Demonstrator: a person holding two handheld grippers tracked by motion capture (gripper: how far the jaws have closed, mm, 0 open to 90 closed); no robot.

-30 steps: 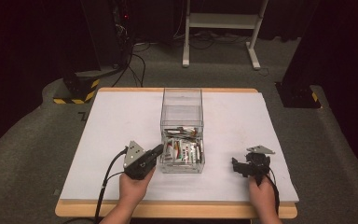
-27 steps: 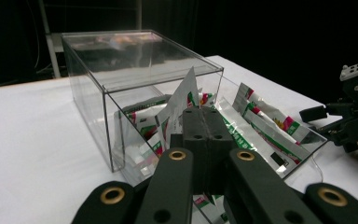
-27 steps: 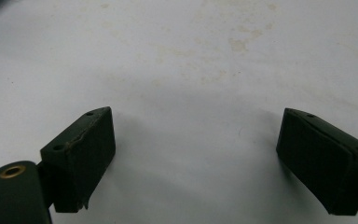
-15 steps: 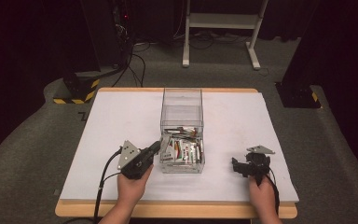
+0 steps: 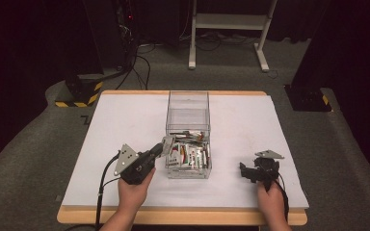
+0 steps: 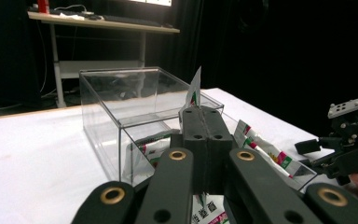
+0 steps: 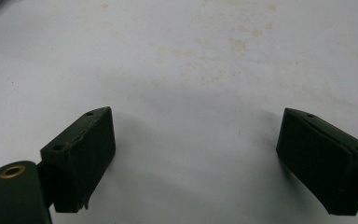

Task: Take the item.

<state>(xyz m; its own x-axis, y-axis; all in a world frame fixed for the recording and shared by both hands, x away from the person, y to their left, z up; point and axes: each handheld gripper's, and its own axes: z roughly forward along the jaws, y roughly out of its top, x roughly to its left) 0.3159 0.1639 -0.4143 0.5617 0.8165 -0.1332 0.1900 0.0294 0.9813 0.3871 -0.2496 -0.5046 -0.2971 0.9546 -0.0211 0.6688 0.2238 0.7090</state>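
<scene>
White table [image 5: 120, 120]: left gripper [image 6: 200, 122] fingers pinch sachet [image 6: 195, 92], print illegible.

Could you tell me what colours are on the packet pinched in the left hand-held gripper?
The packet is white with red and green print, clearest in the left gripper view.

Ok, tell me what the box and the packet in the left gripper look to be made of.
Box: clear, glossy rigid plastic, likely acrylic; the table shows through its walls. Packet: thin printed sachet, probably plastic film or coated paper; it stands as a flat sheet.
</scene>
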